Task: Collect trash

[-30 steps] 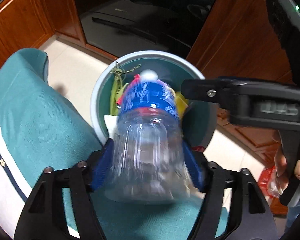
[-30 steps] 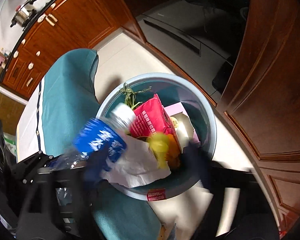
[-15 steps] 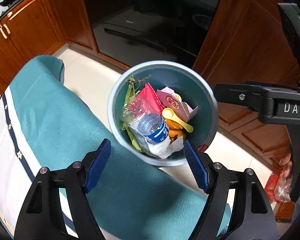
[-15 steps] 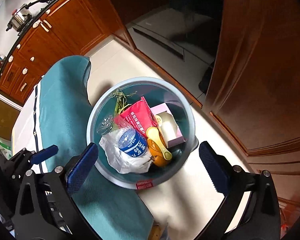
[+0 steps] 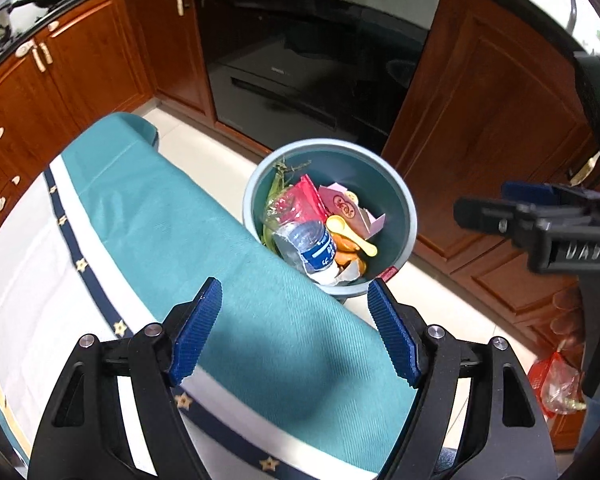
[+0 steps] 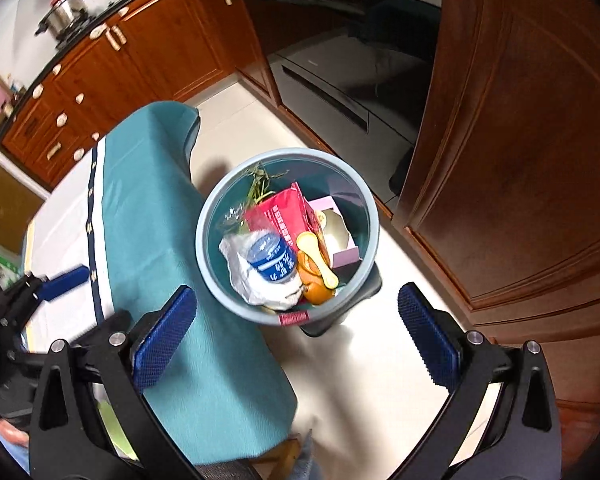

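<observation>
Blue label: wraps the plastic bottle (image 6: 266, 258); its white characters are too small to read.
Writing: "DAS" on the right gripper (image 5: 572, 250) body in the left wrist view.
Surface: table under a teal cloth (image 5: 188, 240) with a navy star-dotted stripe and white border.
Room: pale tiled floor (image 6: 236, 120), reddish wooden cabinets (image 6: 132, 60), dark oven (image 5: 312, 60), pot (image 6: 62, 14) on the counter.
Bin: grey-blue trash bin (image 6: 210, 216) on the floor beside the table, holding the bottle, red packet (image 6: 282, 212), pink box (image 6: 336, 232), yellow spoon (image 6: 316, 256), orange peel (image 6: 318, 290), green stems (image 6: 260, 186), crumpled tissue (image 6: 240, 268).
Left gripper (image 5: 294, 330): blue pads apart, nothing between them.
Right gripper (image 6: 296, 336): jaws spread wide, nothing between them.
</observation>
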Demonstrator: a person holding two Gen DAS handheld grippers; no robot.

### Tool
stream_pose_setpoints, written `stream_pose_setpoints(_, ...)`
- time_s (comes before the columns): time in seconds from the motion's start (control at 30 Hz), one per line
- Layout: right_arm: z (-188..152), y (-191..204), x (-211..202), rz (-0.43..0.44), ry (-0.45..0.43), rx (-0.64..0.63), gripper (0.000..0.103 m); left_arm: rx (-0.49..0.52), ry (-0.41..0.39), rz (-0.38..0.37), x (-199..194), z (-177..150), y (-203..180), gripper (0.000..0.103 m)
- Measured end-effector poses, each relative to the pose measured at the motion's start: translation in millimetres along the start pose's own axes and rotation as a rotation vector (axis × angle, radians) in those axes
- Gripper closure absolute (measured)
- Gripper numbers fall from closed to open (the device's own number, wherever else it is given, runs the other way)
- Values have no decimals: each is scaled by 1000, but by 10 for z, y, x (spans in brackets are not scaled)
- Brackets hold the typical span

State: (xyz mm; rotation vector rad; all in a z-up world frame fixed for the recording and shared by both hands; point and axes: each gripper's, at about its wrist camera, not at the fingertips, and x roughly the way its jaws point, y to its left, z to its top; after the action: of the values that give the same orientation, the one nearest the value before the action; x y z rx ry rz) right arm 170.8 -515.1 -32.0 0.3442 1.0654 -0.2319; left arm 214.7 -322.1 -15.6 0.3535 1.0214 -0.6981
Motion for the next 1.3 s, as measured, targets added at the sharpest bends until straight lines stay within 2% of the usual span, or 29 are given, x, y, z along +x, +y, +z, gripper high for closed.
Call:
stream_pose_setpoints(0.23, -219, 188, -227, -64, -37, -69, 6, -33, -66, 20, -320, -200, 41, 25)
stream_pose_setpoints(0.37, -368, 303, -338, -119, -63, -108, 6, -47, -78, 22, -388, -299, 64, 25)
stream_pose_setpoints(0.43, -430, 346, -357, -129, -64, -116, 6, -55, -81, 27, -395, -347, 72, 18)
stream_pose_setpoints(0.47, -463, 359, -358, -132, -63, -117, 6, -58, -86, 32, -410, -370, 80, 9)
stream_pose_setpoints(0.5, -499, 378, -355, -137, -61, -119, 6, -60, -98, 41, -426, -397, 84, 4)
stream_pose_setpoints(0.7, -655, 398, -254, -125, -20, -106, 6, -61, -105, 49, -428, -478, 112, 4)
stream_pose_setpoints(0.9, -750, 369, -158, -151, 7, -101, 6, -67, -91, 48, -364, -490, 156, 4)
stream_pose_setpoints(1.3, -734, 379, 31, -174, 49, -112, 6, -54, -49, 50, -154, -482, 152, 4)
